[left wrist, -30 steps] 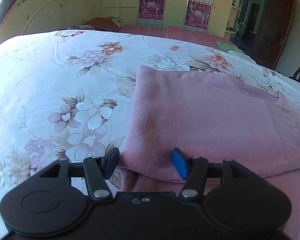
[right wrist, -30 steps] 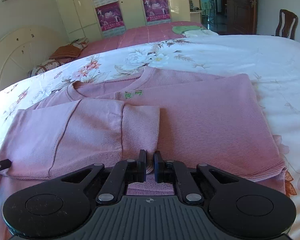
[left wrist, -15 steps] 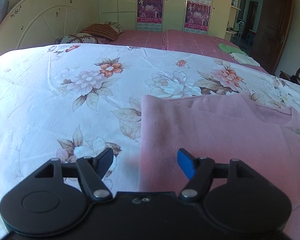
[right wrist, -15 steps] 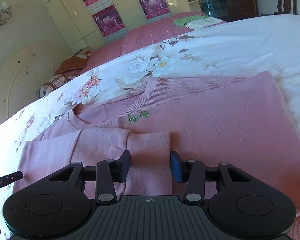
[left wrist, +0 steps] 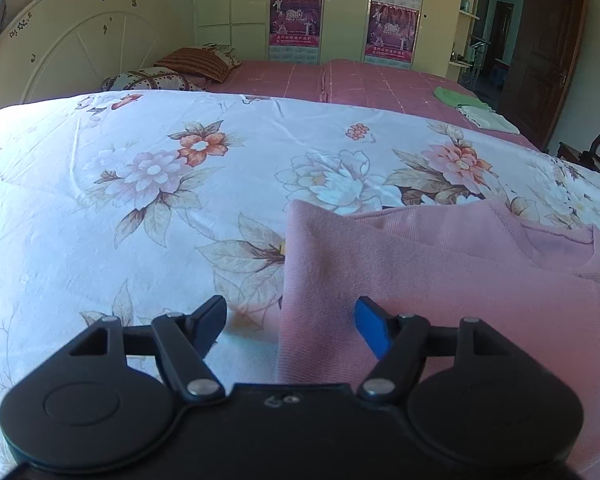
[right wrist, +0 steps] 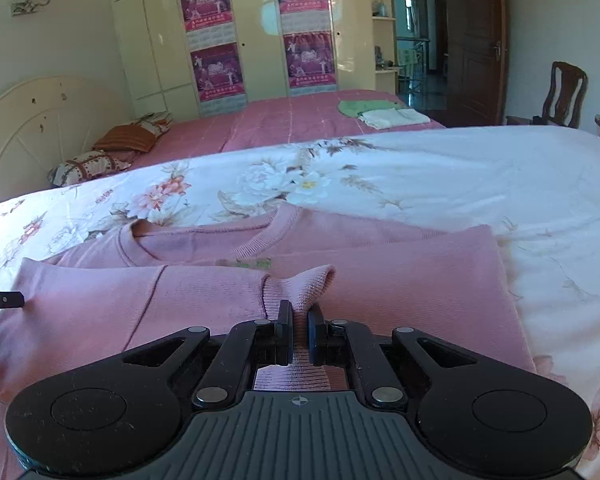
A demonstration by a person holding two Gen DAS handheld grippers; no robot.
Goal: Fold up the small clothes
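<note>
Closed again on the sleeve cuff: right tool was spread half a second ago, now pinches the ribbed cuff, bunched up between the pads. Left tool unchanged, spread wide, straddling the sweater's folded left edge without gripping. Pink sweater flat on floral bedsheet, both sides already folded in, collar away from the tools. Probably mid-step on sleeve placement. Next: carry cuff across and lay flat, then release; watch for dragging the layer underneath.
</note>
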